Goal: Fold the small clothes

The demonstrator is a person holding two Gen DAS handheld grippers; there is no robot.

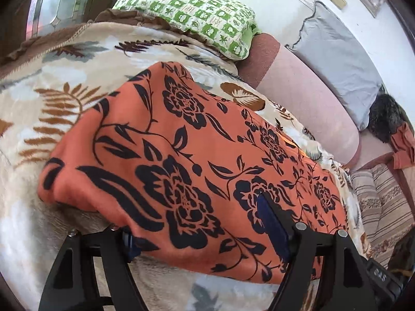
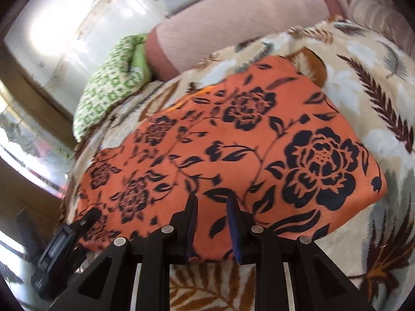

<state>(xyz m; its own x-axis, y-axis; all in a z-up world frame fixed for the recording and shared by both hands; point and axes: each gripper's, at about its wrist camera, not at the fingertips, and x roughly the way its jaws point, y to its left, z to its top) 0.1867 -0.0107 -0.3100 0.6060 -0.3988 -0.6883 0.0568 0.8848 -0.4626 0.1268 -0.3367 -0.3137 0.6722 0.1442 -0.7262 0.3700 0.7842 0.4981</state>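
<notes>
Orange cloth printed with black roses and leaves [image 1: 181, 140] lies folded into a long flat panel across a cream plush blanket patterned with brown and grey fern fronds [image 1: 52, 98], and both tools stand at its near edge. The left gripper [image 1: 199, 220] has its jaws spread wide: its right finger with the blue pad [image 1: 272, 223] rests on top of the cloth, while the left finger [image 1: 128, 243] is half hidden under the hem, so the fabric's edge lies between the two without being pinched. No earlier picture lets me say more of that spread. In the right wrist view the same cloth [image 2: 233, 140] fills the middle of the frame, and the right gripper [image 2: 211, 220] has its jaws drawn close together, the blue-edged pads [image 2: 192, 228] nipping a narrow strip of the near hem that rises between them. The left tool's black body [image 2: 62, 243] shows at the lower left of that view, beside the cloth's far corner. Behind the blanket lies a green and white checked pillow [image 1: 197, 18], next to a pale pink bolster with a darker end [image 1: 306, 103], and a grey pillow [image 1: 337, 59] leans on the white wall. A striped cushion [image 1: 381, 202] sits off to the right.
</notes>
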